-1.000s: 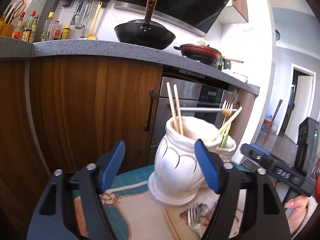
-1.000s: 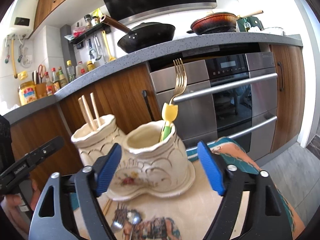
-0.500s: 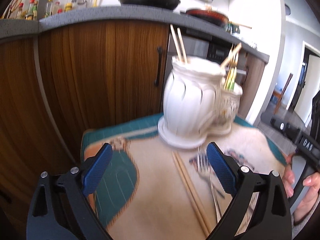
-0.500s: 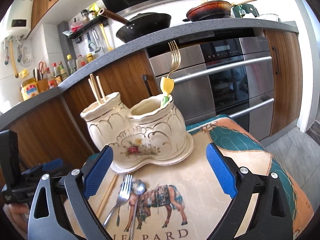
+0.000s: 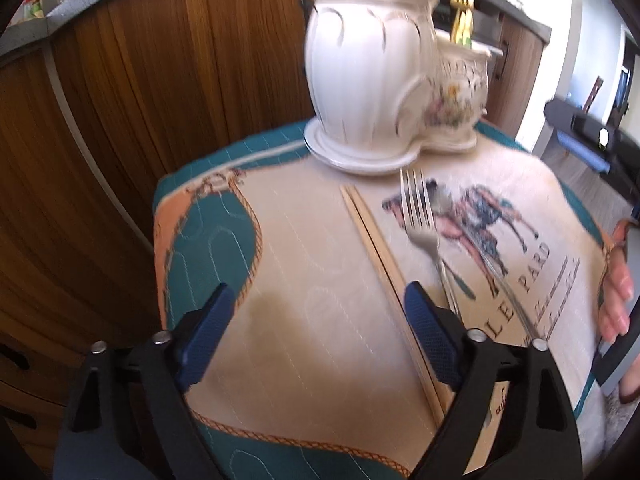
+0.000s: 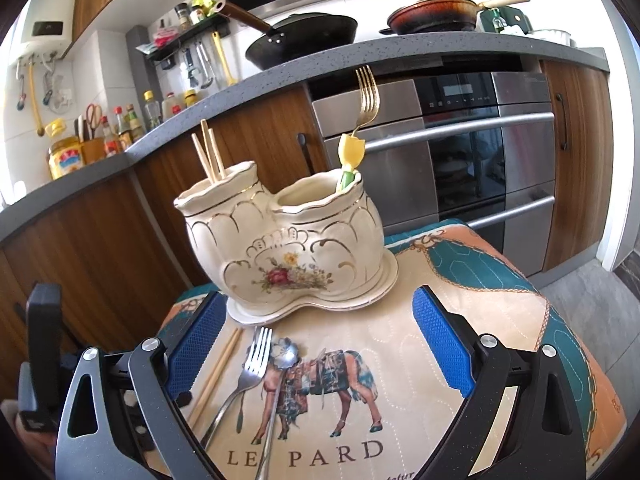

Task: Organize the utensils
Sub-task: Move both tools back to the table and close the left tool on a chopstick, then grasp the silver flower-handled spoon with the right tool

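Since sorting is under way, three utensils are left flat on the printed cloth [image 6: 460, 280] at 6 o'clock of the twin-pot ceramic holder [image 6: 288, 240]: a pair of chopsticks [image 6: 216, 372], a steel fork [image 6: 244, 376] and a spoon [image 6: 280, 364]. One pot is given to upright chopsticks, the other to a gold fork [image 6: 366, 96], seemingly sorted by kind. Both the left gripper [image 5: 316, 332] and the right gripper [image 6: 316, 344] are held spread and empty above the cloth, presumably ready for a pick.
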{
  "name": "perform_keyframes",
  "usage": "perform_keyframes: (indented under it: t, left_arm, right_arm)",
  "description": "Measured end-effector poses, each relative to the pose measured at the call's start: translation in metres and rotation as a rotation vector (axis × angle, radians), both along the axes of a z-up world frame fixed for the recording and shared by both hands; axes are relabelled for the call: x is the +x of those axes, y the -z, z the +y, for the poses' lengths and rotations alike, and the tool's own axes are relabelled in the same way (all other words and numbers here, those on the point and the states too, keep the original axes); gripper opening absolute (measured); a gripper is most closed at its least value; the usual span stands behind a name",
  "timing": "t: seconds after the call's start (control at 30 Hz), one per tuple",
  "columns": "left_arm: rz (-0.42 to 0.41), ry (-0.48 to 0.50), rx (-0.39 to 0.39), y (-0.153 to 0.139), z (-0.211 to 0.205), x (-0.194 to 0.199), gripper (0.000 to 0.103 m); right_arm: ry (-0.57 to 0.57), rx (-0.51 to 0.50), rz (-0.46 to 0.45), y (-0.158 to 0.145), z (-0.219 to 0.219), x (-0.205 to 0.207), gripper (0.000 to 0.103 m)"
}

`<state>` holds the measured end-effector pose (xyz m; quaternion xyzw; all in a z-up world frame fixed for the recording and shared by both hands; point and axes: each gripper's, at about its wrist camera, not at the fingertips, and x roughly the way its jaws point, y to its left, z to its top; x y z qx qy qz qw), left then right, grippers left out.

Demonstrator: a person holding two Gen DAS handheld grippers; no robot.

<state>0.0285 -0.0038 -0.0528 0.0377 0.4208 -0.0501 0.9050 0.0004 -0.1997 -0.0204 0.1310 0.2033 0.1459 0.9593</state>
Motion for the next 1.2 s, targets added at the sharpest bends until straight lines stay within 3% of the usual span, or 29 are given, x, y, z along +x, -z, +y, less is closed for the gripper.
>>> perform_keyframes:
  t: [0.3,0.47,0.5,0.7,0.83,0.9,1.03,1.2]
  left_arm:
    - [0.047,0.05,0.019,0.006,-0.011,-0.01,0.056]
    - [0.06,0.078,0.017,0.003,-0.017,-0.009,0.028]
    - [0.062,0.079,0.02,0.003,-0.018,-0.008,0.027]
    - [0.078,0.078,0.005,0.0,-0.012,-0.009,0.014]
    - [0.075,0.085,-0.005,0.002,-0.007,-0.009,0.007]
    - [0.068,0.084,-0.024,0.004,-0.001,-0.009,0.006]
    - [0.029,0.081,-0.037,0.007,0.001,-0.013,0.005]
    - [-0.004,0.088,-0.043,0.008,0.001,-0.015,0.005]
  right_arm:
    - [-0.003,0.0,0.002,0.0,-0.002,0.001,0.094]
    - [-0.014,-0.02,0.015,0.001,0.001,0.002,0.094]
    - [-0.019,-0.029,0.024,0.002,0.003,0.002,0.094]
    - [-0.019,-0.138,0.153,0.008,0.016,0.001,0.094]
    - [-0.081,-0.183,0.248,0.02,0.029,-0.002,0.092]
    - [-0.098,-0.231,0.266,0.023,0.039,-0.005,0.086]
    - [-0.124,-0.3,0.315,0.031,0.056,-0.007,0.064]
    - [-0.152,-0.333,0.386,0.046,0.071,-0.007,0.043]
